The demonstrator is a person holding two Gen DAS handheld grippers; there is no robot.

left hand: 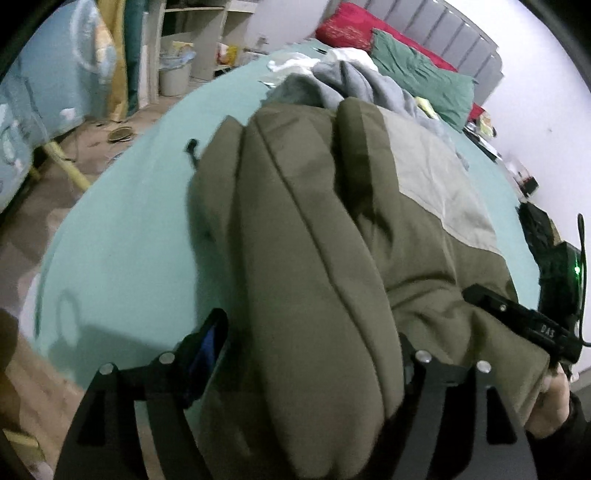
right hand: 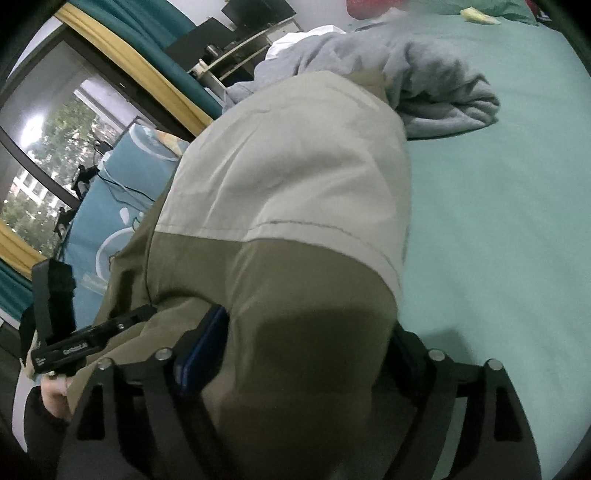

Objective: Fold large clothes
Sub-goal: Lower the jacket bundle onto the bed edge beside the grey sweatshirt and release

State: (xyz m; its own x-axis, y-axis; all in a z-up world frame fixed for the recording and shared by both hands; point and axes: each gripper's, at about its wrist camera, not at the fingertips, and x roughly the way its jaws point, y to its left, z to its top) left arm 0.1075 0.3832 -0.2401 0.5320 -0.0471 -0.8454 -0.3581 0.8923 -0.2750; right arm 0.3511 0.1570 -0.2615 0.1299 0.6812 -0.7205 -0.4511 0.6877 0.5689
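Olive-green fabric fills the bottom centre of both wrist views: a thick jacket (left hand: 295, 258) with a paler beige panel lies bunched on the bed (left hand: 122, 229), which is covered by a mint-green sheet.

In the left wrist view, the left gripper (left hand: 314, 354) has a fat fold of the jacket wedged between its fingers (left hand: 207, 350), which stand fairly wide apart around the bulk and hold it. At the lower right of that frame, the right gripper (left hand: 524, 325) touches the jacket's edge, with a bare hand (left hand: 554, 391) behind it.

In the right wrist view, the right gripper (right hand: 310, 350) likewise holds a thick roll of the jacket (right hand: 295, 229) between widely spread fingers (right hand: 207, 347). The left gripper (right hand: 92, 339) shows at the lower left, pressed against the olive cloth, with a hand (right hand: 55, 395) below it.

Beyond the jacket, toward the top of both frames, a crumpled grey garment (left hand: 351, 85) touches the jacket's far end. Farther back in the left wrist view lie a green pillow (left hand: 421, 81) and a red pillow (left hand: 347, 29) against a grey padded headboard (left hand: 443, 29). At the upper left of the right wrist view is a window (right hand: 48, 147) framed by teal curtains (right hand: 147, 22).
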